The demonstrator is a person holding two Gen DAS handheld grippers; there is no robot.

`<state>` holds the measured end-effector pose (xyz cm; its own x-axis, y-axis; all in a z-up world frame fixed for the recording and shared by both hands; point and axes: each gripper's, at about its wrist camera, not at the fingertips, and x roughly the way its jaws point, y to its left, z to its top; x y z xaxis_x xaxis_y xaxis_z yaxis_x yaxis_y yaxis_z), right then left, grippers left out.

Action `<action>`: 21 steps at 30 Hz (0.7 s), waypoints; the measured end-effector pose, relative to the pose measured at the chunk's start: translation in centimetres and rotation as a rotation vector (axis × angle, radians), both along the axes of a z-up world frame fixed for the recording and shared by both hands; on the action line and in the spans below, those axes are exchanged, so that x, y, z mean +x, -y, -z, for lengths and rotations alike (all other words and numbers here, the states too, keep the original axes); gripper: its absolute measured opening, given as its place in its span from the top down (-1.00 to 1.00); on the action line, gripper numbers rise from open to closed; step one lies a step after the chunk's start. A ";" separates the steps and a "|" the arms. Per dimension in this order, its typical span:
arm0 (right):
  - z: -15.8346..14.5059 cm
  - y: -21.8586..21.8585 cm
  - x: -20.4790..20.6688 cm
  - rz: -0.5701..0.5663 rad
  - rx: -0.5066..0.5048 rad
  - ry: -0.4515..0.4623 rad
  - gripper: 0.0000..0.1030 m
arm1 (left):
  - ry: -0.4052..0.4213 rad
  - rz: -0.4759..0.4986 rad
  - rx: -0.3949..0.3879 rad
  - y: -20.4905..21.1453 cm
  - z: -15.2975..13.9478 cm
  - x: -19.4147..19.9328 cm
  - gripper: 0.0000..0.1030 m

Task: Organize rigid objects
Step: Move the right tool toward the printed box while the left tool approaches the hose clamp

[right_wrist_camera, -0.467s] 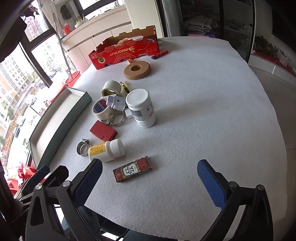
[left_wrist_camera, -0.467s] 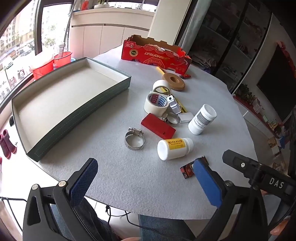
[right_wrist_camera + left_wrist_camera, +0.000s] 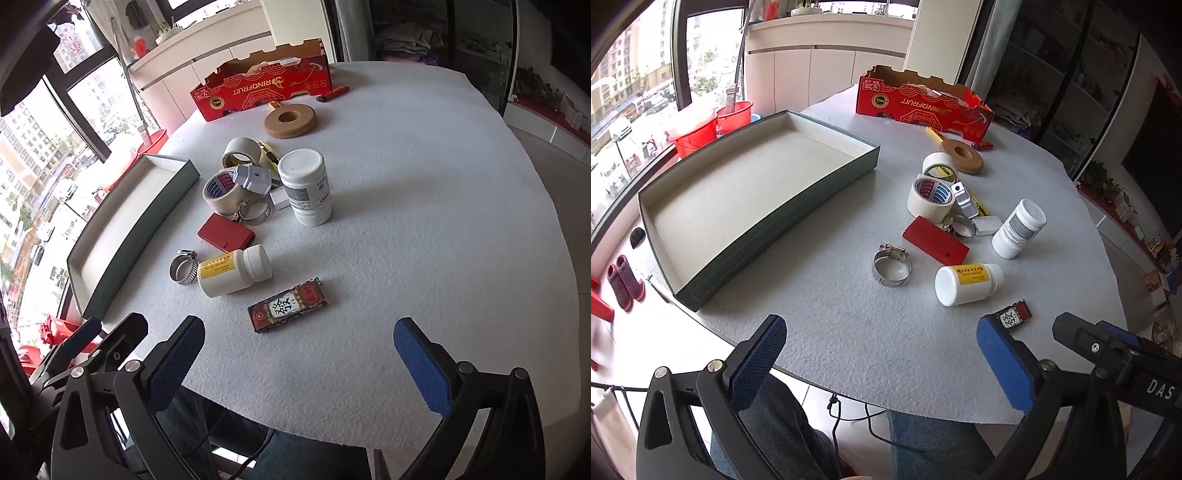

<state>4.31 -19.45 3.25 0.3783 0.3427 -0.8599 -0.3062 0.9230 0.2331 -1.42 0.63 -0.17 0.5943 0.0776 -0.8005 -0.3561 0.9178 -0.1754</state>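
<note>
On the grey felt-covered bench (image 3: 424,221), the dark decorated tin (image 3: 288,304) lies just ahead of the empty, wide-open right tongs (image 3: 299,354), long axis crosswise, nearer than the equally open left tongs (image 3: 882,354).

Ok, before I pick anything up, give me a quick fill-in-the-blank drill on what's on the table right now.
1. The green tray holds ____ objects.
2. The yellow-labelled bottle lies on its ____.
3. The white-capped jar stands ____.
4. Both the left gripper and the right gripper have their jaws ____.

Missing words: no; side; upright; open
</note>
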 end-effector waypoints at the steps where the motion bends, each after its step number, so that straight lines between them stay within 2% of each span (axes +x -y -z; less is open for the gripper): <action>1: 0.0 -0.1 -0.2 -0.003 0.000 0.001 -1.00 | -0.003 -0.001 0.006 0.0 0.0 -0.1 -1.00; 21: 1.0 0.1 0.0 -0.011 -0.008 -0.044 -1.00 | -0.067 -0.017 0.023 0.0 0.9 0.2 -1.00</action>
<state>4.26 -19.51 2.29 0.3359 0.3392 -0.8787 -0.3056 0.9217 0.2389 -1.19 0.61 -1.09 0.5383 0.1063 -0.8360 -0.3817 0.9152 -0.1295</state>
